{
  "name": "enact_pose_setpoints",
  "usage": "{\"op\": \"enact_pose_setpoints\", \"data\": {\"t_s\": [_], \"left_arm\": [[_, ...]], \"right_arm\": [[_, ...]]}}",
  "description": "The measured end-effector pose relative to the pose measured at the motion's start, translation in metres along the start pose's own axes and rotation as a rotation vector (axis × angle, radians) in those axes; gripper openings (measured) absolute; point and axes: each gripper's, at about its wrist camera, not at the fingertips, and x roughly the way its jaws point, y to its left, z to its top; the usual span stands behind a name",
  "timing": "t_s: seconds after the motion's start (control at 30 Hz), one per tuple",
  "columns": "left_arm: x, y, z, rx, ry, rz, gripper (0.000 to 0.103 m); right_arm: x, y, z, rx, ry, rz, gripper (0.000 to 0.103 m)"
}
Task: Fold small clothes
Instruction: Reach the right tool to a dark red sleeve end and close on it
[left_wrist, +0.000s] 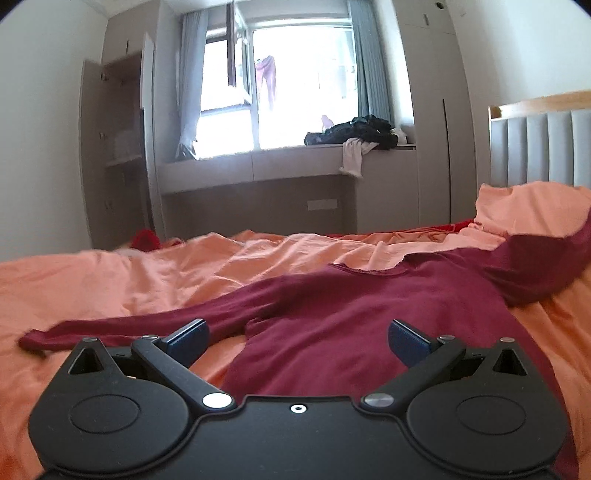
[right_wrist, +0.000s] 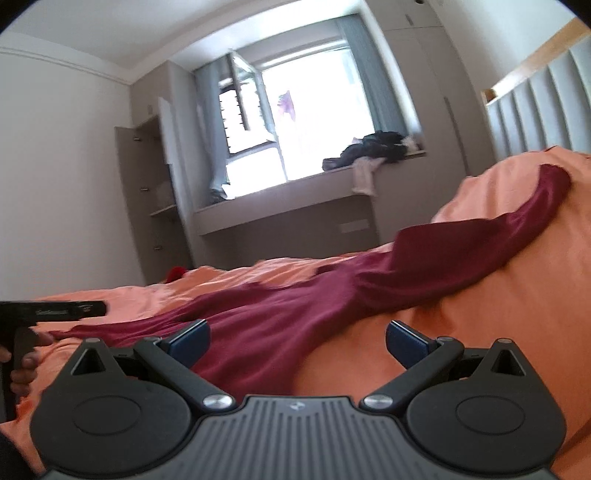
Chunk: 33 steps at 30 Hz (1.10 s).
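Note:
A dark red long-sleeved top (left_wrist: 332, 317) lies spread flat on the orange bed sheet (left_wrist: 110, 280), one sleeve stretched left, the other running up onto an orange pillow (left_wrist: 535, 210) at right. My left gripper (left_wrist: 297, 341) is open and empty, low over the top's lower body. In the right wrist view the same top (right_wrist: 295, 325) lies ahead, its right sleeve (right_wrist: 480, 236) draped up the pillow. My right gripper (right_wrist: 297, 341) is open and empty, over the top's right lower edge and the sheet. The left gripper's body and the hand holding it (right_wrist: 22, 332) show at far left.
A window bench (left_wrist: 258, 162) beyond the bed carries a pile of dark and white clothes (left_wrist: 362, 136). An open wardrobe (left_wrist: 114, 147) stands at left, a padded grey headboard (left_wrist: 543, 147) at right. A small red item (left_wrist: 146, 240) lies at the bed's far edge.

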Motion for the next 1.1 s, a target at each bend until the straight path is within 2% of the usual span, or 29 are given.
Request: {"op": "enact_pose_setpoints", "data": {"t_s": [0.2,0.33,0.4,0.47,0.57,0.73,0.83,0.93,1.1], "left_arm": [[0.047,0.001,-0.003,-0.032,0.026,-0.054,0.103],[0.057,0.004,-0.018,-0.008,-0.001,-0.048,0.103],[0.059,0.008,-0.026,0.008,0.019,-0.054,0.103],[0.061,0.011,-0.033,0.032,0.042,-0.055,0.103],[0.060,0.010,-0.045,0.120,0.058,-0.013,0.103],[0.051,0.012,-0.054,0.247,0.025,-0.007,0.103],[0.052,0.015,-0.054,0.235,0.035,-0.022,0.103],[0.056,0.020,-0.051,0.203,0.044,-0.034,0.103],[0.062,0.025,-0.050,0.152,0.067,-0.030,0.103]], "right_arm": [[0.030,-0.042,0.016,-0.014,-0.019,-0.181,0.103],[0.054,-0.065,0.019,-0.034,-0.003,-0.265,0.103],[0.066,-0.076,0.022,-0.041,0.004,-0.302,0.103],[0.075,-0.089,0.026,-0.057,-0.008,-0.339,0.103],[0.088,-0.105,0.033,-0.093,-0.047,-0.436,0.103],[0.116,-0.135,0.049,-0.140,-0.062,-0.583,0.103],[0.133,-0.159,0.065,-0.114,-0.038,-0.612,0.103],[0.145,-0.179,0.082,-0.065,-0.052,-0.636,0.103],[0.162,-0.219,0.109,0.120,-0.098,-0.678,0.103]]}}
